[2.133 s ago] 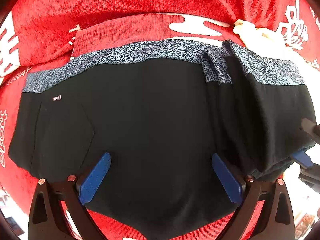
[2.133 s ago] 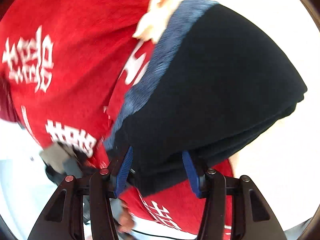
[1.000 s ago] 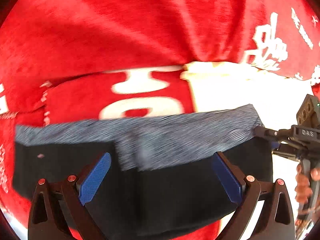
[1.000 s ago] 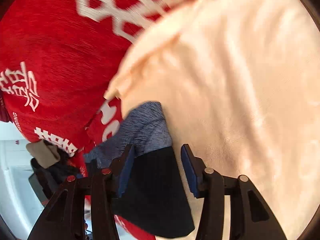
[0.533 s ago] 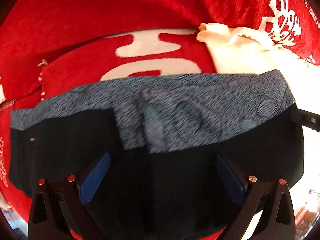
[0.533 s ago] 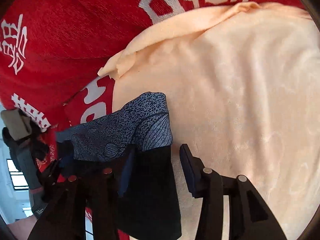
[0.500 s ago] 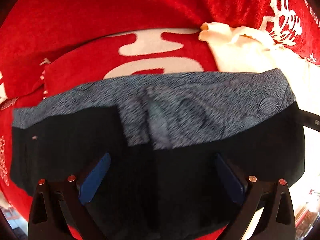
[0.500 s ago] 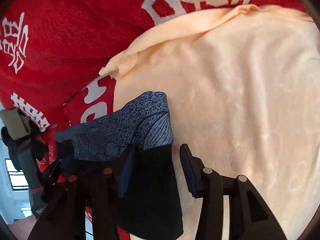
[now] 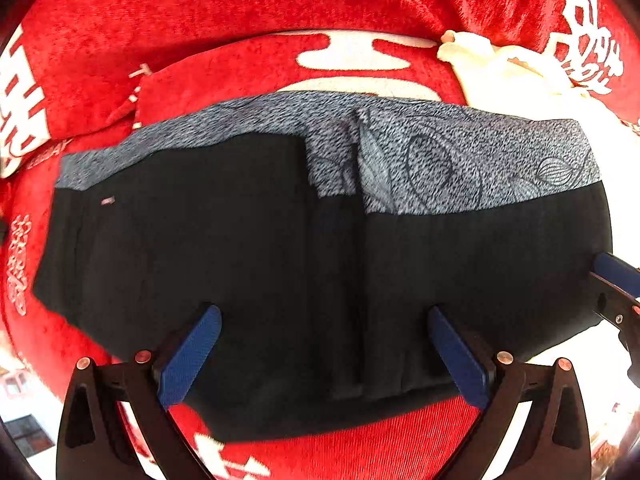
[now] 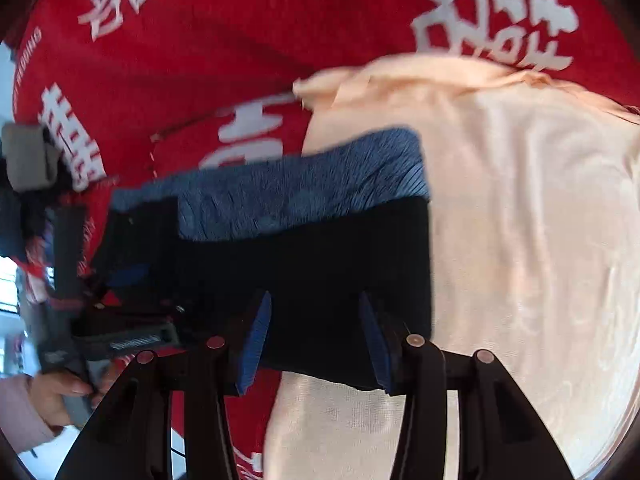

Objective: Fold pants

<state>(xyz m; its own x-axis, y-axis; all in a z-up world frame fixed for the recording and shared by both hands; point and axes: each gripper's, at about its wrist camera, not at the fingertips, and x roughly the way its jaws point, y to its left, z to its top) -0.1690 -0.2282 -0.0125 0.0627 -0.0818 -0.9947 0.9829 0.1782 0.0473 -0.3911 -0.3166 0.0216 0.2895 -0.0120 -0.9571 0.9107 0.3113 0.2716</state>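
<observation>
Black pants (image 9: pixel 248 264) with a blue-grey patterned waistband (image 9: pixel 460 164) lie folded flat on a red cloth. In the left wrist view my left gripper (image 9: pixel 324 344) is open, its blue pads spread over the near edge of the pants. My right gripper's blue tip (image 9: pixel 616 268) shows at the pants' right edge. In the right wrist view my right gripper (image 10: pixel 316 332) is open, pads on either side of the pants' (image 10: pixel 328 264) right end without pinching it. The waistband (image 10: pixel 304 188) is blurred there.
The red cloth with white characters (image 9: pixel 200 12) covers the surface. A cream cloth (image 10: pixel 520 220) lies to the right, partly under the pants, and shows in the left wrist view (image 9: pixel 504 72). The left gripper's body and the hand holding it (image 10: pixel 60 392) sit at the left.
The pants were lifted and carried right onto the cream cloth, then laid flat. The right gripper has let go of the right end and drawn back a little.
</observation>
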